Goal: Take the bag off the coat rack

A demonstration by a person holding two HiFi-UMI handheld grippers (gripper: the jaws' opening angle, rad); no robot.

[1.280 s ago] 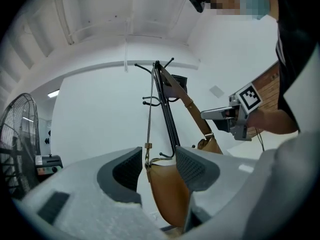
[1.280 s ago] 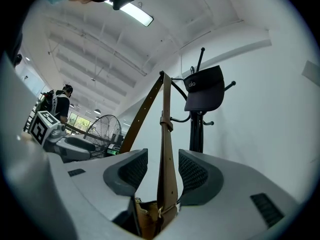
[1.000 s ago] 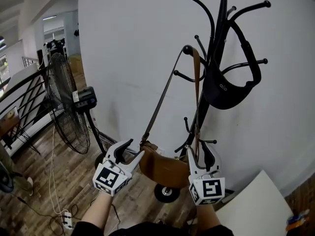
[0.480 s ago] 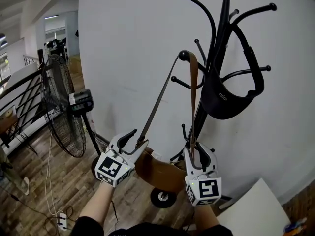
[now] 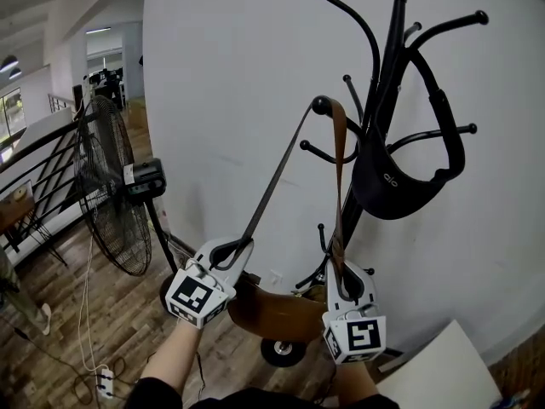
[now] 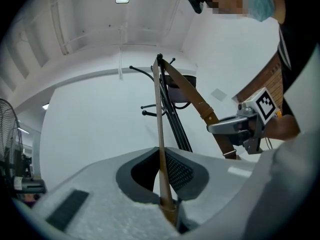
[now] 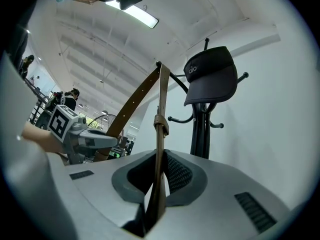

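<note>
A brown bag [image 5: 272,312] hangs low on its long strap [image 5: 274,175], which loops over a hook [image 5: 321,105] of the black coat rack [image 5: 388,83]. My left gripper [image 5: 244,244] has just been closing and is now shut on the left run of the strap [image 6: 160,134], pinched at the left gripper [image 6: 169,209] pads. My right gripper [image 5: 338,264] has also just been closing and clamps the right run of the strap [image 7: 161,134], which has a keeper loop, at the right gripper [image 7: 152,204]. Both grips sit just above the bag.
A black visor cap [image 5: 398,179] hangs on the rack to the right of the strap. A standing fan [image 5: 115,196] is at the left, with a power strip [image 5: 106,383] on the wood floor. A white panel corner [image 5: 443,366] lies at the lower right.
Both grippers went from open around the strap to shut on it. The left one shifted right and slightly up onto the strap.
</note>
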